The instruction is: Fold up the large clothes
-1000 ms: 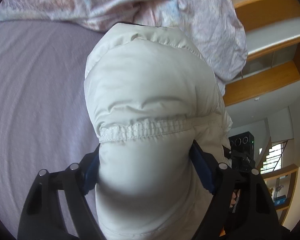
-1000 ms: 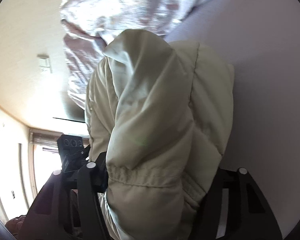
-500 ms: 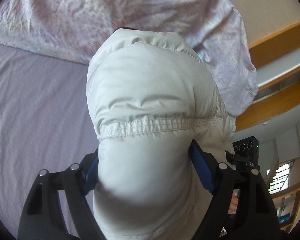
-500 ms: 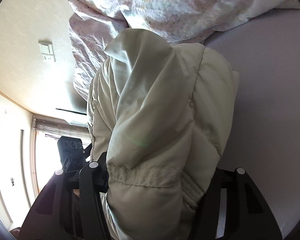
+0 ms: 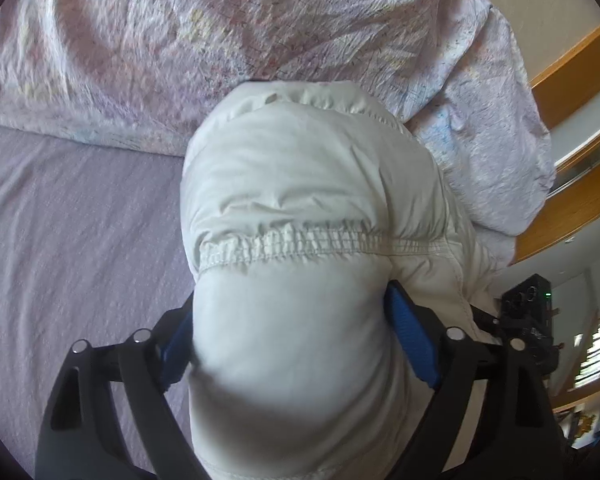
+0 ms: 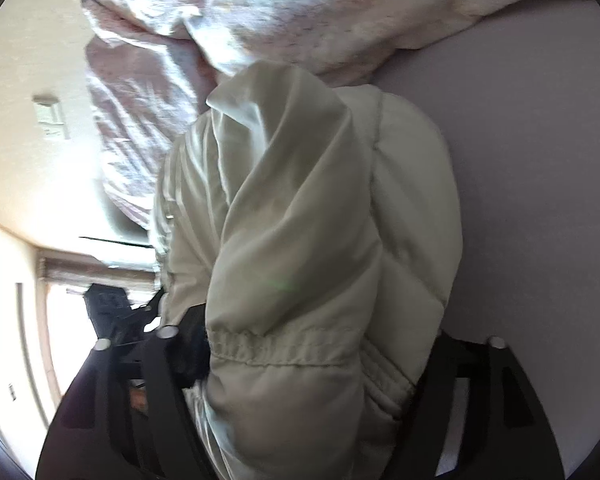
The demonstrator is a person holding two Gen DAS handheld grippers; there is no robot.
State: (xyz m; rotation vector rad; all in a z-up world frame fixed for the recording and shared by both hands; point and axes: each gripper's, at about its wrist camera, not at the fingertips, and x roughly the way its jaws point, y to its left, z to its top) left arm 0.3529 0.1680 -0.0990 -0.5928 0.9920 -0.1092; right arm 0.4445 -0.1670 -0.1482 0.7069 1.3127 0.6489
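Note:
A cream padded jacket (image 5: 300, 200) fills the middle of both wrist views. My left gripper (image 5: 292, 340) is shut on a bunched, elastic-cuffed part of it, with the blue pads (image 5: 410, 344) pressed against the fabric on both sides. My right gripper (image 6: 312, 364) is shut on another bunched part of the jacket (image 6: 320, 240), with folds hanging over the fingers. The jacket is held up above the purple bed sheet (image 5: 60, 240). The other gripper shows at the edge of each view (image 5: 528, 308) (image 6: 108, 308).
A crumpled floral duvet (image 5: 220, 40) lies across the far side of the bed, right behind the jacket; it also shows in the right wrist view (image 6: 300, 12). Wooden shelving (image 5: 572, 200) stands at the right. A wall with a light switch (image 6: 50, 116) and a bright window are at the left.
Both grippers have moved with the jacket toward the duvet, which now fills more of each view. The grips on the jacket have not changed.

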